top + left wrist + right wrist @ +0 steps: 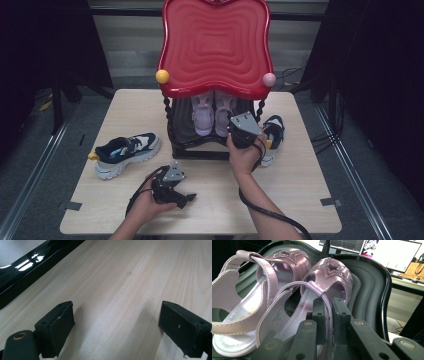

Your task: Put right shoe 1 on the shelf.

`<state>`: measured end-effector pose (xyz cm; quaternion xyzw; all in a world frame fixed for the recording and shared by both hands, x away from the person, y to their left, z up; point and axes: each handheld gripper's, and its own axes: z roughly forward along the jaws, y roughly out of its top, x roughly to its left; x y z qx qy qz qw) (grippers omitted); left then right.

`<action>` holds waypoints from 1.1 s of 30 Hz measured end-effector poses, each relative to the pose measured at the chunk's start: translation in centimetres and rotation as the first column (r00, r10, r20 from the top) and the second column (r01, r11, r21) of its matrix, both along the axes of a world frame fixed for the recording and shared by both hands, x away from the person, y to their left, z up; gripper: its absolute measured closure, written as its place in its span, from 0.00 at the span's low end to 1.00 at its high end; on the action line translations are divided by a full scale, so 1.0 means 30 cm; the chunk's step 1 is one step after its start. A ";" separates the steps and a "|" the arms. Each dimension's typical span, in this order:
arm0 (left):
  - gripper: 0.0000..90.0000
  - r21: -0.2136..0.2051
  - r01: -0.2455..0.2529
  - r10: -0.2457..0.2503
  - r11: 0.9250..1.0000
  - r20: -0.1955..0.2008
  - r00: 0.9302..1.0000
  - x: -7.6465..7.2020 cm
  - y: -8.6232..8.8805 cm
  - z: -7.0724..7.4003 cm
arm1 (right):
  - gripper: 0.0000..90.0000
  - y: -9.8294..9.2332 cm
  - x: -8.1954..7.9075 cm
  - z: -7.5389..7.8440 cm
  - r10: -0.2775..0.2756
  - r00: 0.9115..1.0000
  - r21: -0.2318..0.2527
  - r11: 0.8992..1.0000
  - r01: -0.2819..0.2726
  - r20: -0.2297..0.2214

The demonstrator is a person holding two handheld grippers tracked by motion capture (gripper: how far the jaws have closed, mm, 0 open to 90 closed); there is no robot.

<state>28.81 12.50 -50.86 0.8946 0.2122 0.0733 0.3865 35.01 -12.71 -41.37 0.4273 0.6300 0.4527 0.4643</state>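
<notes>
A pair of shiny pink sandals (212, 116) stands on the black lower shelf (200, 149) of a rack with a red wavy top (215, 45). In the right gripper view, my right gripper (328, 315) is shut on the side edge of the right-hand sandal (329, 277), behind its star-studded toe band. The other sandal (249, 297) lies just to its left. My left gripper (116, 322) hovers low over the bare wooden table (130, 277), its jaws wide apart and holding nothing. From the high view, the left gripper (186, 199) sits in front of the rack.
A navy, white and blue sneaker (127, 152) lies on the table left of the rack. A second sneaker (274, 131) stands at the rack's right, behind my right hand. The rack's glossy black base (30, 267) runs past the left gripper. Cables trail toward the table's near edge.
</notes>
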 end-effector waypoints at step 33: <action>0.14 -0.002 0.001 -0.001 1.000 0.001 1.000 0.000 0.000 0.000 | 0.56 -0.044 -0.045 0.067 0.178 0.983 0.024 0.984 -0.177 -0.048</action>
